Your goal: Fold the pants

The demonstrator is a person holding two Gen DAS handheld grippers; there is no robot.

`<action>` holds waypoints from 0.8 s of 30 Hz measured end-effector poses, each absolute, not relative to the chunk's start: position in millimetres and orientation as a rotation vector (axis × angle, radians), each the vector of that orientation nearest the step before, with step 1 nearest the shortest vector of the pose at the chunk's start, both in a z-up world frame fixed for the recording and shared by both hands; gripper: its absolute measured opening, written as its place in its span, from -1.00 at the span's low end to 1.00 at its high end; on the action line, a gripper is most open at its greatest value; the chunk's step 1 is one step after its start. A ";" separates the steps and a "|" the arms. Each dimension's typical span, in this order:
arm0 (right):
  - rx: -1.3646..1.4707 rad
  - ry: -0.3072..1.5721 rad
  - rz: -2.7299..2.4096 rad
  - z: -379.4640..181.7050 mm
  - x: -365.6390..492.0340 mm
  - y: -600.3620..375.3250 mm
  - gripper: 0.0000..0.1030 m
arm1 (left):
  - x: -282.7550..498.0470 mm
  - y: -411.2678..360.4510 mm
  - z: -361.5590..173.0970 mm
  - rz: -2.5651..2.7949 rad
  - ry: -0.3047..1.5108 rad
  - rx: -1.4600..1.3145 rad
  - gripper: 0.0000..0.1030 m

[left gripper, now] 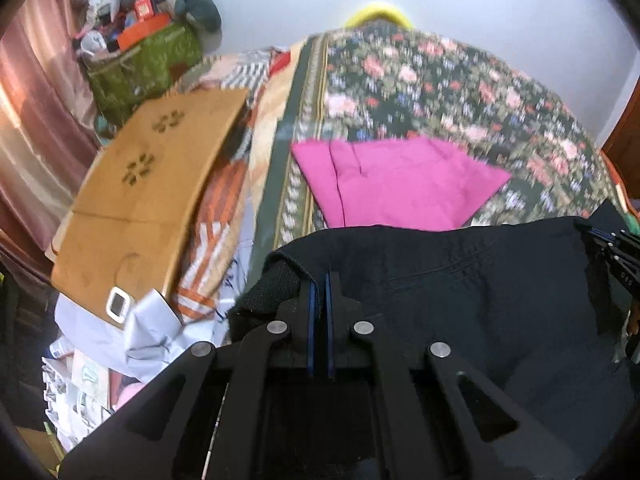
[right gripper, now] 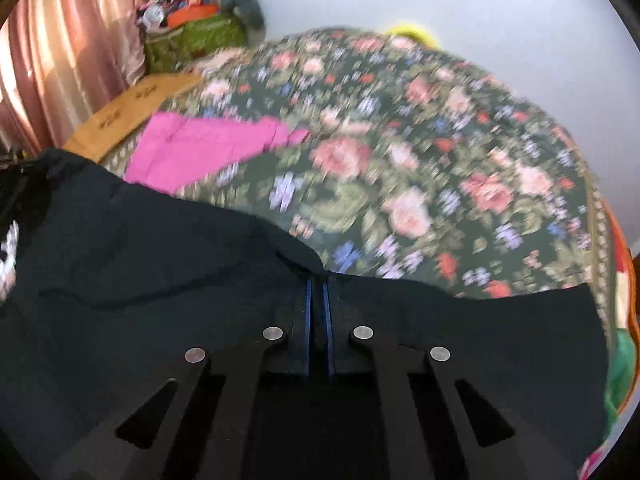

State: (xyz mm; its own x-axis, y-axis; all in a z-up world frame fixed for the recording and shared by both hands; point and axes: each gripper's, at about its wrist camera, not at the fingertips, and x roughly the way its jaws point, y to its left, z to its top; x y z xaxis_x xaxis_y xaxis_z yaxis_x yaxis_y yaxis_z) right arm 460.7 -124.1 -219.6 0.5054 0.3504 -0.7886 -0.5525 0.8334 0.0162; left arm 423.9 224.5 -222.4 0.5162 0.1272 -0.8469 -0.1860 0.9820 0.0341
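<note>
Black pants (left gripper: 460,280) hang spread between my two grippers above a floral bedspread (left gripper: 440,80). My left gripper (left gripper: 320,280) is shut on the pants' upper edge near its left corner. My right gripper (right gripper: 317,284) is shut on the same upper edge of the pants (right gripper: 160,260), further right. The right gripper also shows at the right edge of the left wrist view (left gripper: 616,256). The pants' lower part is hidden under the gripper bodies.
Folded pink pants (left gripper: 392,180) lie on the bedspread (right gripper: 440,160) beyond the black pants, also in the right wrist view (right gripper: 200,144). A brown cardboard box (left gripper: 148,192) lies at the bed's left. A green bag of clutter (left gripper: 148,60) and pink curtains (right gripper: 60,40) stand at the back left.
</note>
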 end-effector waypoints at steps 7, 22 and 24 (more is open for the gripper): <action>-0.221 0.786 0.515 -149.9 442.1 -145.5 -0.91 | 407.3 224.9 -174.4 0.184 0.916 -0.103 -0.93; -0.203 0.765 0.563 -118.4 314.1 -165.9 -0.91 | 325.5 214.4 -162.5 0.178 0.880 -0.099 -0.93; -0.181 0.772 0.574 -119.4 299.2 -167.7 -0.91 | 313.1 215.7 -162.4 0.178 0.880 -0.104 -0.93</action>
